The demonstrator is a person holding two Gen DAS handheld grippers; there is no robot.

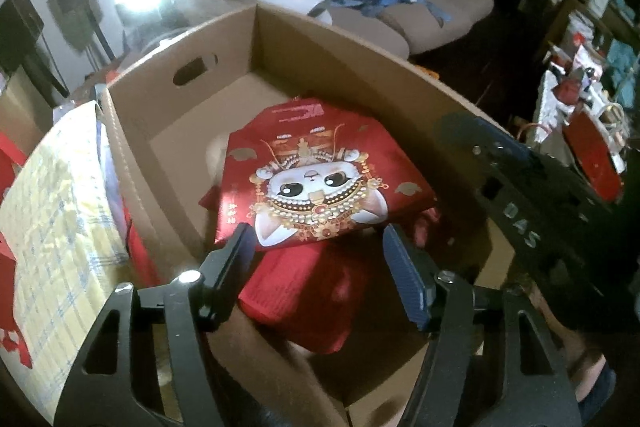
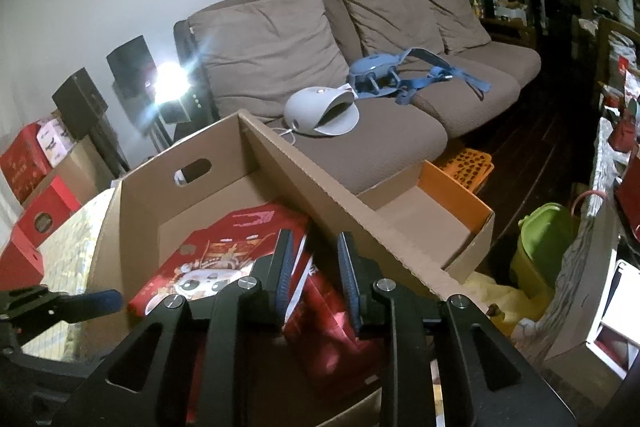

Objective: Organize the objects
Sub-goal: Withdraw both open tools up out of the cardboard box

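Left tool (image 1: 318, 259) gaped empty; right tool (image 2: 310, 267) half-open, empty. Red box (image 1: 316, 179) ahead looked light, stiff; grip its edge.

"DAS" on the right tool's black body (image 1: 520, 227)

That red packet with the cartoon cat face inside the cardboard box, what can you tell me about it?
The red packet is flat and glossy, printed with a white wide-eyed cat in a gold, pearl-trimmed headdress. It lies tilted inside the open cardboard box, resting on other red packaging. The left gripper hovers at its near edge with jaws apart, not visibly touching it.
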